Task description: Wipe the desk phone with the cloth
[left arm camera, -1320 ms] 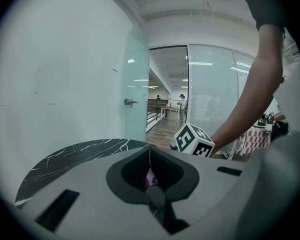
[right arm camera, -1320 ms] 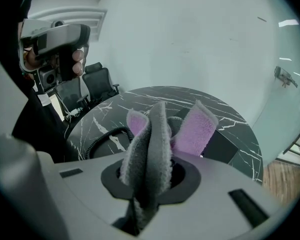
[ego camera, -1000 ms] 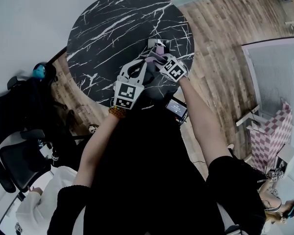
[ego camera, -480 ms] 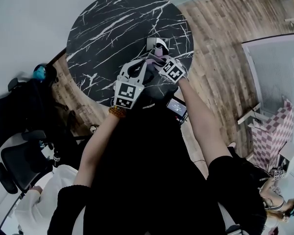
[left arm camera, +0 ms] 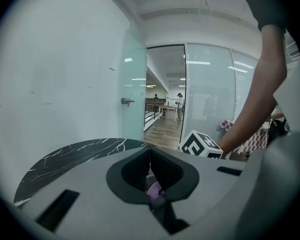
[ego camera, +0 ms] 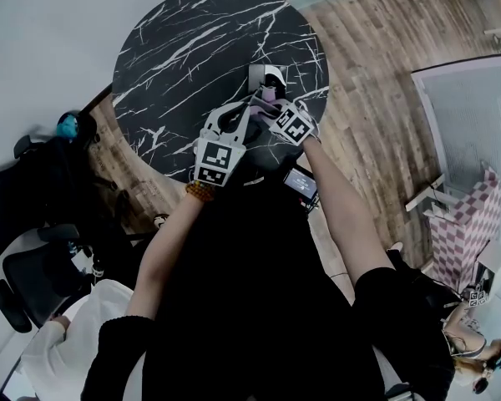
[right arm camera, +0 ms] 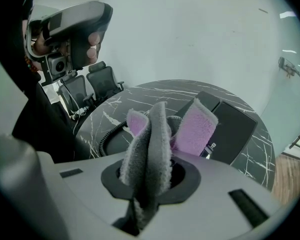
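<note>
Close by, the right gripper [ego camera: 274, 105] pinches the grey-and-lilac cloth [right arm camera: 152, 134] upright. The left gripper [ego camera: 249, 112], just beside it, nips a lilac bit of it. Beyond them, the black desk phone [right arm camera: 232, 121] sits on the round marble table [ego camera: 184, 48].

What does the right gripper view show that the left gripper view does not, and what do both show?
Only the right gripper view: the desk phone with its coiled cord, and office chairs. Only the left gripper view: a glass door and the other gripper's marker cube. Both: the marble table and purple cloth pinched in the fingers.
</note>
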The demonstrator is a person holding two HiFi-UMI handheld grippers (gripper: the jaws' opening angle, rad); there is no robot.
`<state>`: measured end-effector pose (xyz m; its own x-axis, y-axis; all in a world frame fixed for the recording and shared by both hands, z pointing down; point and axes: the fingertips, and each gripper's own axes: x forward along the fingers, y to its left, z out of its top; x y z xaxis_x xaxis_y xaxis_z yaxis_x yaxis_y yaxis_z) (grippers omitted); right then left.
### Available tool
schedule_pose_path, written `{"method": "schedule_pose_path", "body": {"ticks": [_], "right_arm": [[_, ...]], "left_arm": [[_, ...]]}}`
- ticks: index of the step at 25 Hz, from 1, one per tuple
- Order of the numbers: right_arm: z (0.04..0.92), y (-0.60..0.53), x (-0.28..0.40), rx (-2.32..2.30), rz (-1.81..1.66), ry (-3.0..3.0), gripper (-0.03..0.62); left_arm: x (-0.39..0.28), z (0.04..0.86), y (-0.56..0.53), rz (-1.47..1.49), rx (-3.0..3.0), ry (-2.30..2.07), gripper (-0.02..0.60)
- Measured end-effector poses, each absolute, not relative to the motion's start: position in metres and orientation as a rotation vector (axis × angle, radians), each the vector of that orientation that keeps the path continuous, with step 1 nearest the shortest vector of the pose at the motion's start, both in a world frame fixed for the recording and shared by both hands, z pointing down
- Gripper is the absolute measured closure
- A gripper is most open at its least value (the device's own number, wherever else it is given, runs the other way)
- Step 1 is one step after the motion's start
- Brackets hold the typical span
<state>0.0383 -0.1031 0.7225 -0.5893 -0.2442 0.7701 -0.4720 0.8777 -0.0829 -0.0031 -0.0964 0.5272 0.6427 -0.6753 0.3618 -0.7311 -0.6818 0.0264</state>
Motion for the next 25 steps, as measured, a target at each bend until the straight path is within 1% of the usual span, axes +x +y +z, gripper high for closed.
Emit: {"method": "schedule_pose_path", "body": {"ticks": [25], "right_arm": [[0.73, -0.083, 0.036, 0.504, 0.402, -2.226, 0.526]], "left_arm": [[-0.006, 0.53, -0.099, 0.494, 2.689, -1.153, 0.565]]}}
